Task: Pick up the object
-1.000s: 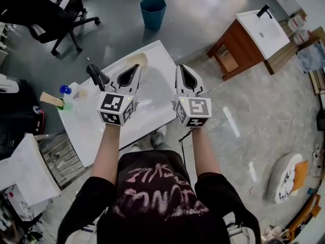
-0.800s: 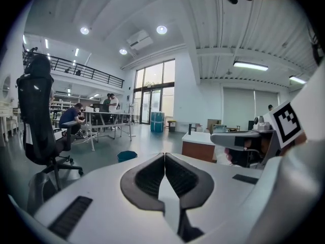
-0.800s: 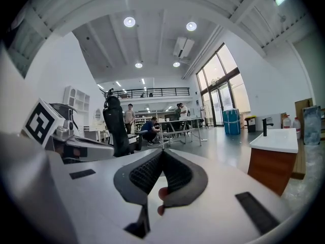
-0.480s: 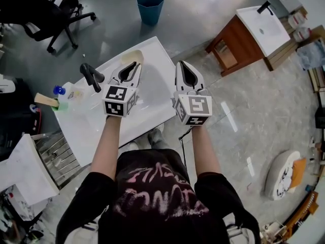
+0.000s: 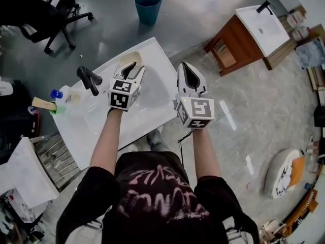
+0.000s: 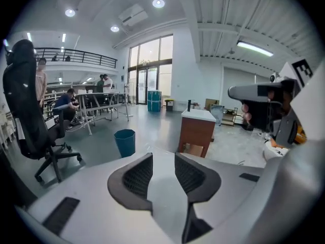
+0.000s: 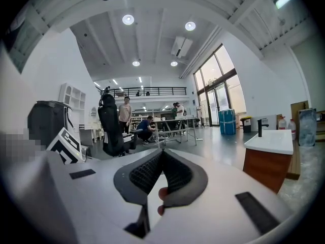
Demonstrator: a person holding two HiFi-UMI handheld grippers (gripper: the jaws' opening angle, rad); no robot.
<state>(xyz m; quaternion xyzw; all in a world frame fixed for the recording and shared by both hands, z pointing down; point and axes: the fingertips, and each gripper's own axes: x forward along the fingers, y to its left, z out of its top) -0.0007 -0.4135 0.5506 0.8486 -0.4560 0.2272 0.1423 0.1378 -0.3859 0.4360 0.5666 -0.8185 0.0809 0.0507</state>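
A flat beige object (image 5: 132, 58) lies at the far edge of the white sink top (image 5: 152, 103). My left gripper (image 5: 131, 65) hangs just short of it, and its tips hide the object's near side. Its jaws have just been opening and now stand open; in the left gripper view (image 6: 163, 173) only the white surface shows between the pads. My right gripper (image 5: 183, 66) hovers level past the top's right edge. Its jaws are shut tip to tip in the right gripper view (image 7: 161, 157), with nothing between them.
A black faucet (image 5: 88, 78) stands left of my left gripper. A bottle with a blue cap (image 5: 56, 93) and a sponge (image 5: 42, 104) sit at the far left. A blue bin (image 5: 148, 5), an office chair (image 5: 38, 9) and a wooden washstand (image 5: 251, 37) stand on the floor beyond.
My left gripper has moved forward and down toward the beige object, and its jaws have gone from shut to open. The right gripper has stayed where it was.
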